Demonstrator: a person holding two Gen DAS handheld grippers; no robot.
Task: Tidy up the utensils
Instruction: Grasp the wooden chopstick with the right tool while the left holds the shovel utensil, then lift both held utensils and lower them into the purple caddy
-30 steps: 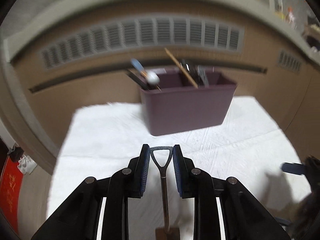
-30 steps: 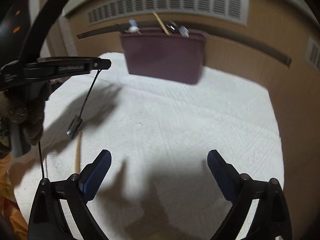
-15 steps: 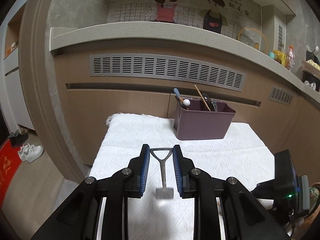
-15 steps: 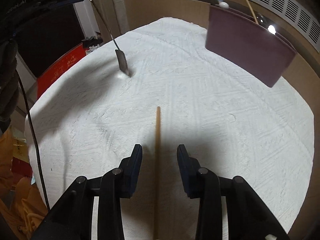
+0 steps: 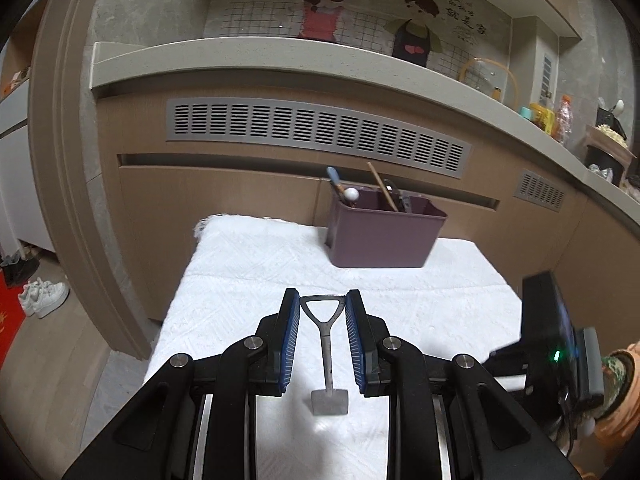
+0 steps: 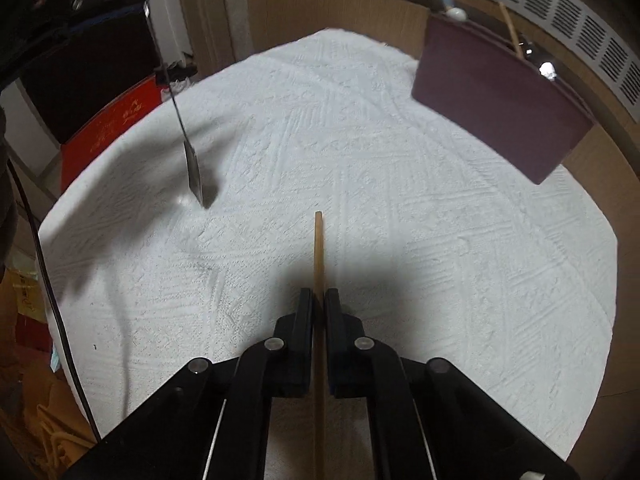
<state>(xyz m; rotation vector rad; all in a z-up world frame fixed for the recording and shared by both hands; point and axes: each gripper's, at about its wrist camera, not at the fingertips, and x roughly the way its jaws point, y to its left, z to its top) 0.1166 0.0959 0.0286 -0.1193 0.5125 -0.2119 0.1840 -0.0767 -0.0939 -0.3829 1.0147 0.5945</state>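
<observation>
Now, going from left to right. Left gripper (image 5: 322, 322) closed on the triangular loop handle of a small shovel-shaped metal spoon (image 5: 327, 364), blue pads (image 5: 291, 344) pressed on both sides of the loop. Spoon hanging down from the grip, flat blade lowest, above the white textured cloth (image 5: 248, 264) covering the surface; whether the blade touches the cloth, cannot tell, but in the right wrist view the blade (image 6: 194, 172) very near it, with a dark shadow just beside. Further back and a little to the right, purple utensil holder (image 5: 380, 236) standing upright on the cloth near the wood-panel wall with grey vent grille (image 5: 316, 132), well apart from both grippers. Inside the holder, at the left end a blue-handled utensil (image 5: 334, 178) and a white round-tipped piece (image 5: 351, 193), more to the right a leaning wooden chopstick (image 5: 382, 186) and some dark utensils. Right gripper (image 6: 319, 300) closed on a wooden chopstick (image 6: 319, 248) lying on the cloth, fingers (image 6: 304, 320) tight against its two sides, far end of the stick pointing forward past the fingertips, holder (image 6: 496, 108) far ahead at the upper right.
</observation>
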